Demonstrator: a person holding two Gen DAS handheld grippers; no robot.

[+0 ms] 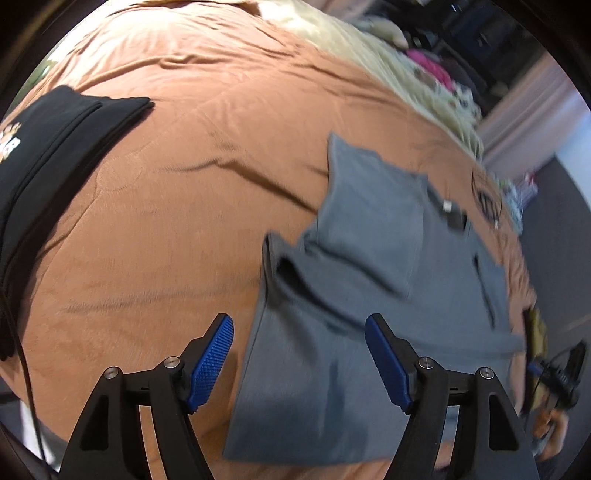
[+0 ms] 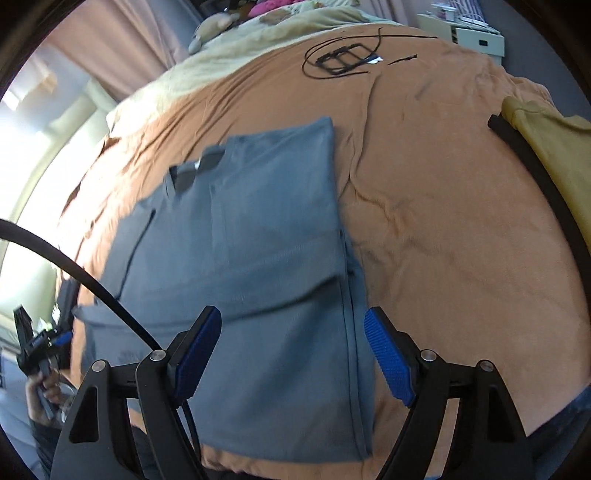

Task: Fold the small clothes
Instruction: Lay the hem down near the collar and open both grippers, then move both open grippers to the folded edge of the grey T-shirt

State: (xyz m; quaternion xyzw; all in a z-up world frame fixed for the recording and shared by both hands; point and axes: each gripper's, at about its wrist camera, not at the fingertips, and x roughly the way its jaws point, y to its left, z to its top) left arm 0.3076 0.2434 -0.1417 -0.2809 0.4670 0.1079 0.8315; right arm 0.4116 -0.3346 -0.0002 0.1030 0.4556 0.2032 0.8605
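Observation:
A grey-blue T-shirt (image 1: 369,288) lies on the orange-brown bedspread (image 1: 166,206), both sides folded in over its middle. My left gripper (image 1: 299,332) hovers open above the shirt's near left edge, nothing between its blue pads (image 1: 212,360). In the right wrist view the same shirt (image 2: 258,266) lies lengthwise, collar and label at the far end. My right gripper (image 2: 291,325) hangs open over its near part, pads clear of the cloth. The left gripper (image 2: 40,343) shows at the left edge in a hand, and the right gripper (image 1: 557,373) shows at the right edge of the left view.
A folded black garment (image 1: 48,147) with a printed logo lies at the left. A yellow garment (image 2: 554,147) with a black strip beside it lies at the right. Black cables and a frame (image 2: 343,55) lie at the bedspread's far end, beyond them a pale quilt (image 2: 258,33).

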